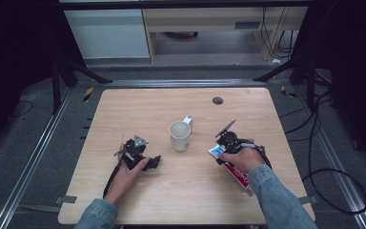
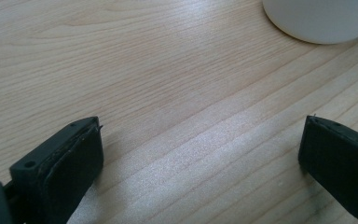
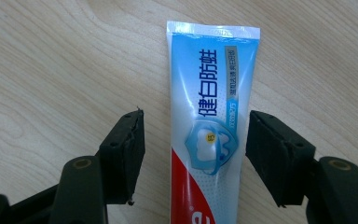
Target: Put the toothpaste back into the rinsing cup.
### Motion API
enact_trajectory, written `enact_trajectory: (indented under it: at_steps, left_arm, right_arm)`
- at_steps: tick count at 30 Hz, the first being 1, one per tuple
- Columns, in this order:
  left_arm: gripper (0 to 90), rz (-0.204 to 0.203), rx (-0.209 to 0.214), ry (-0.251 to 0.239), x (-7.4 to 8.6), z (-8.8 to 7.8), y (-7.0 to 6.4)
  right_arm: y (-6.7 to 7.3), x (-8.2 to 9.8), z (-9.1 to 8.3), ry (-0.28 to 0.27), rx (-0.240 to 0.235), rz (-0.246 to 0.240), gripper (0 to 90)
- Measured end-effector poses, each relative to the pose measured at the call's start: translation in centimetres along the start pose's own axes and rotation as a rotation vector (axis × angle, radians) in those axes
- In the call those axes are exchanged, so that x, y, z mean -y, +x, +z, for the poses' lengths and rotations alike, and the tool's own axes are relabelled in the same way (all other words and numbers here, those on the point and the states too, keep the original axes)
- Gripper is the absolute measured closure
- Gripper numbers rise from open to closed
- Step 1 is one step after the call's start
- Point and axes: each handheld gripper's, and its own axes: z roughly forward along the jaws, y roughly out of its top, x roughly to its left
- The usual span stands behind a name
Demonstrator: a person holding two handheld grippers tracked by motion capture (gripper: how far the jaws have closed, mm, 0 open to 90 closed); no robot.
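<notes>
The blue, white and red toothpaste tube (image 3: 208, 130) lies flat on the light wooden table (image 1: 181, 191), near its right front. The right gripper (image 3: 196, 149) straddles the tube, jaws spread on either side, pads not pressing. The left gripper (image 2: 200, 154) rests on the table with jaws spread wide, near the white ceramic mug (image 1: 179, 135).

On the table (image 1: 124, 109), the mug (image 1: 179, 135) stands mid-table; the toothpaste tube (image 3: 209, 116) lies to its right, nearer.
</notes>
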Motion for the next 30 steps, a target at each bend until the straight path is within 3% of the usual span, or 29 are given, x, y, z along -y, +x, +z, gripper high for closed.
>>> enact_trajectory:
  at_steps: [13, 30]
  left_arm:
    - [0.0, 0.001, 0.0, 0.0, 0.0, 0.0, 0.0]
    - [0.0, 0.001, 0.0, 0.0, 0.0, 0.0, 0.0]
  right_arm:
    - [-0.8, 0.1, 1.6, 0.042, -0.016, 0.032, 41.2]
    - [-1.3, 0.0, 2.4, 0.072, -0.018, 0.022, 44.5]
